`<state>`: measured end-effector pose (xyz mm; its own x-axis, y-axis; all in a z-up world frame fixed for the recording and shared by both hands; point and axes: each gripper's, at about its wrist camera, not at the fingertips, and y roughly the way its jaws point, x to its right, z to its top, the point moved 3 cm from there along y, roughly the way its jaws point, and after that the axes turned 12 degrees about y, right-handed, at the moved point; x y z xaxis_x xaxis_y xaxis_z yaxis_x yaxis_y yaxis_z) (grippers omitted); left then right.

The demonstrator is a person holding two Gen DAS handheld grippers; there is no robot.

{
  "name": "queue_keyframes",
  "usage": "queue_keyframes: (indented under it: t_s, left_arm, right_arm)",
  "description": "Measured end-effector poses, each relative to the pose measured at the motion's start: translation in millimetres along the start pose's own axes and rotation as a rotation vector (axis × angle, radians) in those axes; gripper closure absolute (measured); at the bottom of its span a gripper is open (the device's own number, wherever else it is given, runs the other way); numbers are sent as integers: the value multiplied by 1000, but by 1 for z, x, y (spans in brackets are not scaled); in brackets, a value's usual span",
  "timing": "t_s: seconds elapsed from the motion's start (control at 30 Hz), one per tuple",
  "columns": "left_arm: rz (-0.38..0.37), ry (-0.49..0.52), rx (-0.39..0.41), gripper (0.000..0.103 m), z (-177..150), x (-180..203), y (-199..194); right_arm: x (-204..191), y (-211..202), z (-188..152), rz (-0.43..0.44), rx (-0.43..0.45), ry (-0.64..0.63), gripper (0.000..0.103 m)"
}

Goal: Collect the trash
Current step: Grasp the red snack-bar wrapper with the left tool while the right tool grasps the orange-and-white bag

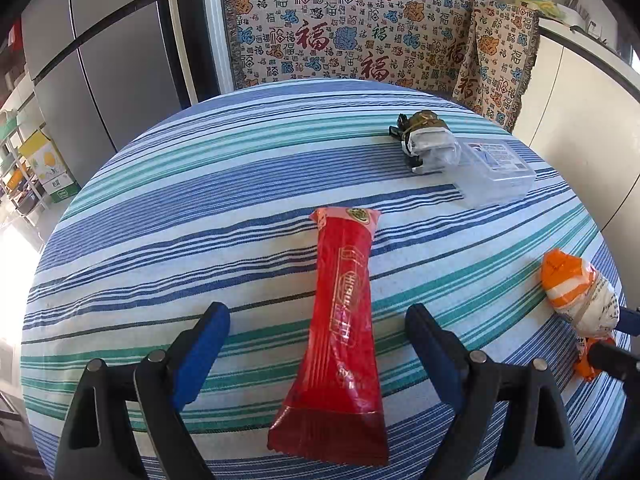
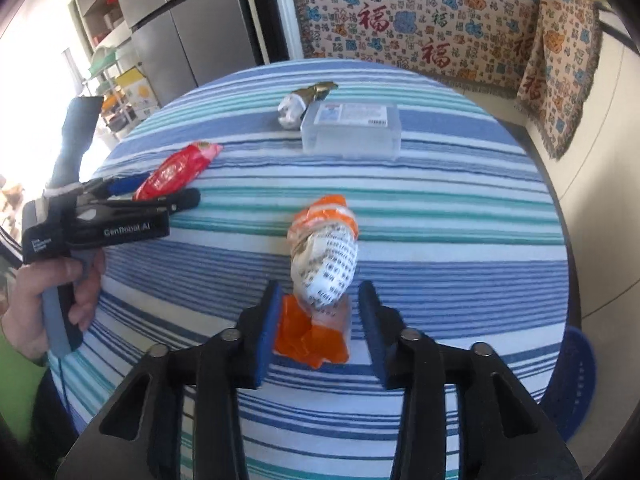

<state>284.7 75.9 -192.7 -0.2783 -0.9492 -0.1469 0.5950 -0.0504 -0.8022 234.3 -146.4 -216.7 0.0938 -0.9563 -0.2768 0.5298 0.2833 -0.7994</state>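
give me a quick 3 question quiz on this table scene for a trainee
1. True or false: the left gripper has its jaws shut on the red wrapper.
2. Which item lies between the right gripper's fingers? A) clear box B) orange-and-white wrapper C) red wrapper
3. Fill in: all the trash lies on a ____ tablecloth.

Key:
1. False. The jaws are wide open on either side of the wrapper, not touching it.
2. B. The pads are close on either side of its orange tail; whether they press it cannot be told.
3. Striped.
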Motion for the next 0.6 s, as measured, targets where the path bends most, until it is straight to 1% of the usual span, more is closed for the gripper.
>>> queue_keyframes:
  t_s: [0.03, 0.07, 0.13, 0.2, 0.27, 0.33, 0.4, 0.5, 0.57, 0.6]
  left_arm:
    - [0, -1, 0, 11, 0, 0, 0]
    - [0, -1, 0, 11, 0, 0, 0]
    - [1, 0, 0, 11, 0, 0, 0]
    - [0, -1, 0, 11, 0, 0, 0]
    - [-6, 2, 0, 11, 0, 1, -1]
    - [-47, 43, -6, 11, -1, 2, -2]
    - [-104, 68, -8, 11, -2, 0, -6]
    - [-188, 28, -3, 11, -1, -9, -10]
    - [-224, 7, -6, 11, 4, -14, -11]
    - [-232, 8, -11, 13, 6, -13, -12]
  right_arm:
    - [2, 4, -2, 0, -18, 6, 35]
    - [4, 9, -2, -6, -44, 8, 30]
    - [2, 10, 0, -16, -51, 2, 28]
    - [-1, 14, 2, -17, -83, -5, 23]
    - [-1, 13, 6, -18, -110, 10, 22]
    - [-2, 9, 9, 4, -130, 24, 23]
    - [-5, 1, 16, 14, -125, 0, 23]
    - [-18, -4, 26, 9, -144, -60, 22]
    - [-25, 1, 31, -7, -183, -88, 22]
    - [-26, 6, 33, -31, -205, -97, 23]
